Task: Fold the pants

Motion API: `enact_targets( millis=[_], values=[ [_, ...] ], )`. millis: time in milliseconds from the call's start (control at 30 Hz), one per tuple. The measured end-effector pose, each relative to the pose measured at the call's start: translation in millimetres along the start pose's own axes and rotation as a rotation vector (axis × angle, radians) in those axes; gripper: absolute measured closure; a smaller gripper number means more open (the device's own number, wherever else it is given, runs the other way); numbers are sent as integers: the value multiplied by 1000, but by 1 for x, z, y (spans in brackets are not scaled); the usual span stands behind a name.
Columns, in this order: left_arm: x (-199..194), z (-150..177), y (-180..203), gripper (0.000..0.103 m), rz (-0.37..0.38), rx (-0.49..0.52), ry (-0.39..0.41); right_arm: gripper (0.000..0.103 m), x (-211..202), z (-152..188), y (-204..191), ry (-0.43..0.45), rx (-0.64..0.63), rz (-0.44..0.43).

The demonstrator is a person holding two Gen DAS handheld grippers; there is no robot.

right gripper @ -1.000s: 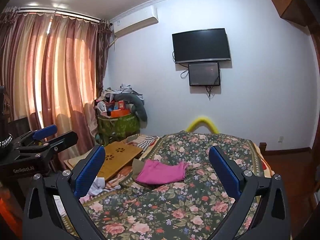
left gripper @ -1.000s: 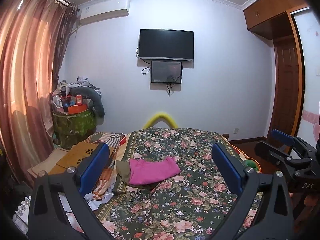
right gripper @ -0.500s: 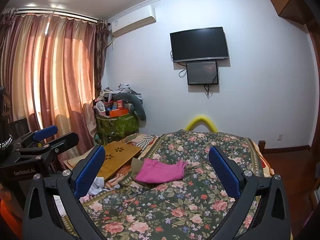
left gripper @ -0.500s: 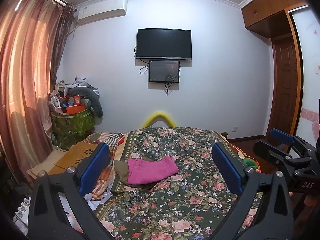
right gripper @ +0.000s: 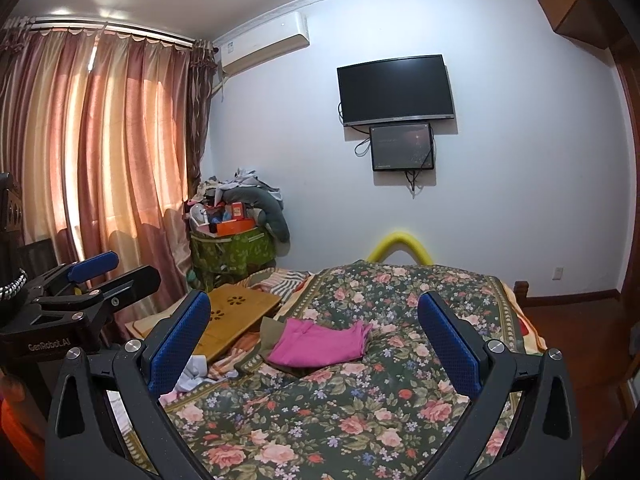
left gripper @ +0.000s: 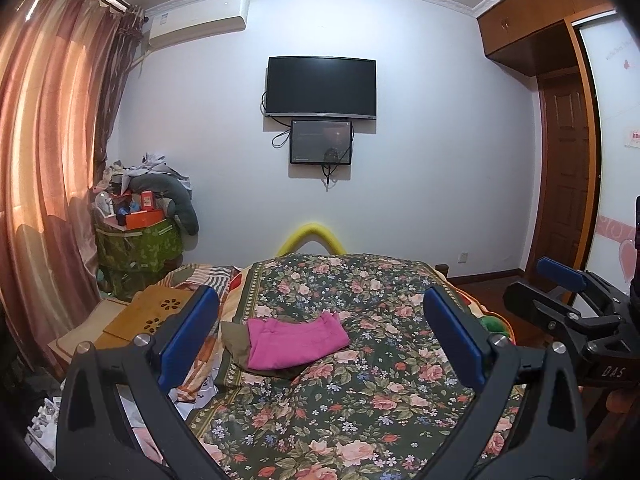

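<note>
Folded pink pants (left gripper: 294, 342) lie on an olive garment (left gripper: 234, 344) on the floral bedspread (left gripper: 344, 400), left of the bed's middle. They also show in the right wrist view (right gripper: 320, 344). My left gripper (left gripper: 320, 332) is open and empty, held above the near part of the bed, well short of the pants. My right gripper (right gripper: 314, 338) is open and empty at a similar height. Each gripper shows at the edge of the other's view: the right one (left gripper: 576, 308) and the left one (right gripper: 92, 280).
A wooden lap tray (right gripper: 236, 316) and loose cloths lie at the bed's left side. A green bin (left gripper: 136, 248) piled with things stands by the curtain (left gripper: 48, 168). A TV (left gripper: 320, 86) hangs on the far wall. A wardrobe and door (left gripper: 568, 160) are at right.
Both views have tilted up slightly, so the bed and pants sit a little lower in frame. Both grippers stay open and empty. The pants have not moved.
</note>
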State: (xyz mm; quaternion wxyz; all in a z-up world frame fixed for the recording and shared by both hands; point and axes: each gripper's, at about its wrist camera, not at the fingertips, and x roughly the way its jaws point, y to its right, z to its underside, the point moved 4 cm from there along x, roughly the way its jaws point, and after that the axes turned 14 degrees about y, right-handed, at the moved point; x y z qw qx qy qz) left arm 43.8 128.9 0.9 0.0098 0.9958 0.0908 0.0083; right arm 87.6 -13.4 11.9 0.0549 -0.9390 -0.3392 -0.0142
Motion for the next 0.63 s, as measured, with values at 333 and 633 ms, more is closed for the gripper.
enact_targets(
  millis=[333,633],
  values=[
    [3,3,-1,0,9,-21,-11,0,0,-3,1,7,-2,8],
    [10,12,3,0,26,-5,-35,0,5,2,5,-4,7,15]
  ],
)
